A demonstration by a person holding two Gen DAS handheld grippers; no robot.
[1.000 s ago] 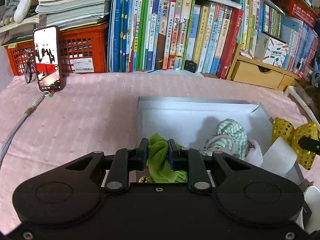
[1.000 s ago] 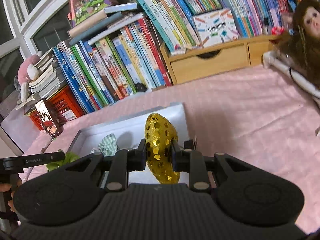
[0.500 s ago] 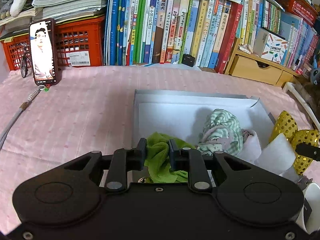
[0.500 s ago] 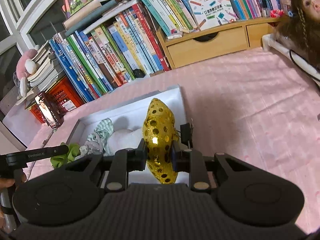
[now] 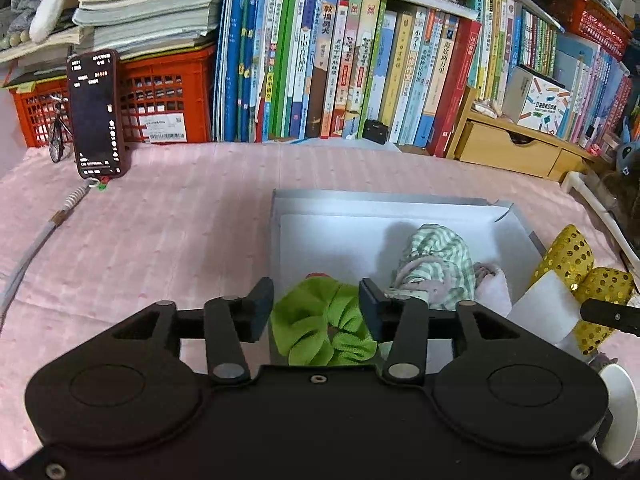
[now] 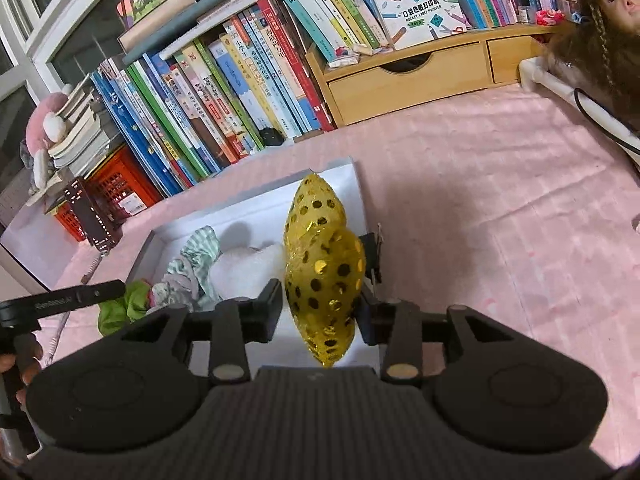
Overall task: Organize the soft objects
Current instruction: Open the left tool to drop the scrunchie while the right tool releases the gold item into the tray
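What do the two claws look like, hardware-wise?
Both are matte black. The left claw has two flat rectangular fingers on pivoting links with silver pins and a smooth body with two round housings. The right claw matches it, but its body is ribbed. No cables or sleeves visible.

Black hand-held gripper (image 5: 316,300), silver pivot screws, seemingly matte plastic.

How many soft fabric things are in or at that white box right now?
4, unless more hide underneath: a green scrunchie at the near-left corner, a green striped cloth mid-box, a white fluffy piece beside it, and a gold sequin bow at the white box's right edge.
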